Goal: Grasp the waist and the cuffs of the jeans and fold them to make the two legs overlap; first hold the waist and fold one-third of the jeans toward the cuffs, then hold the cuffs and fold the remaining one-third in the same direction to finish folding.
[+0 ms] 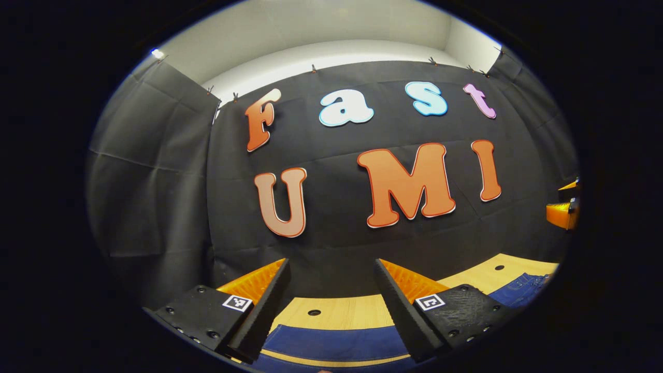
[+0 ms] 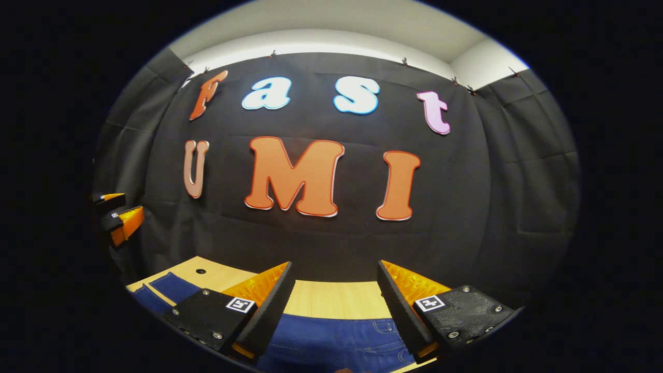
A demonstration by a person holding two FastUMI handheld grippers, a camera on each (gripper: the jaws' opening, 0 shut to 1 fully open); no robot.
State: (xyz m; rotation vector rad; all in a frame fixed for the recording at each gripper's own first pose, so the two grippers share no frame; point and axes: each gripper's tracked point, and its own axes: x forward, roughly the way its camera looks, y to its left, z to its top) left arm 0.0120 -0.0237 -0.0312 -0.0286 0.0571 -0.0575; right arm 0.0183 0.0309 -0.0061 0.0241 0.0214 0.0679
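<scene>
Jeans [image 2: 331, 344] lie flat on the wooden bench [image 2: 331, 299], below both tools. Left hand-held gripper [image 1: 331, 305] and right hand-held gripper [image 2: 334, 305] hover spread wide, holding nothing. Likely the opening step: next, lower each and pinch waist and cuffs.

Both views low, facing booth wall [image 1: 336, 248]

jeans [image 2: 331, 339]: blue denim cloth, matt, stitched seams showing at 6 o'clock
desk [image 1: 342, 311]: pale wood, smooth, faint grain, slight sheen
booth wall [image 1: 331, 248]: black cloth, matt, creased
upper wall [image 2: 331, 20]: plain, pale, matt
</scene>
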